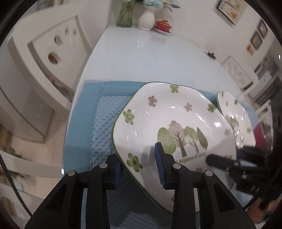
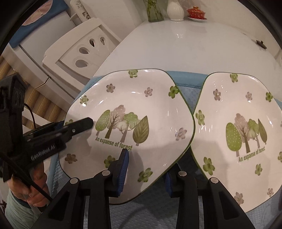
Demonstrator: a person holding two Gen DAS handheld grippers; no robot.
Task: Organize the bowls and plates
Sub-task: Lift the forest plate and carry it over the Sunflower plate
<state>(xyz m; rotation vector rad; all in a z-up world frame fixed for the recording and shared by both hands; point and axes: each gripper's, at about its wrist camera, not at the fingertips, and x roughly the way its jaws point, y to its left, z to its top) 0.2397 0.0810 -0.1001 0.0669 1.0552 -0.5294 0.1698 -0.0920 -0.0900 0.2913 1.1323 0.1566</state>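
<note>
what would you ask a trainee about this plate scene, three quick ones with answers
1. How many printed plates lie on the blue mat?
2. True or false: the red lidded cup stands on the mat.
3. The left gripper and the right gripper both have their fingers astride the rim of: A the left plate; B a bowl; C the white vase.

Key
1. Two: the left plate and the right plate.
2. False. It stands at the far end of the white table.
3. A
</note>
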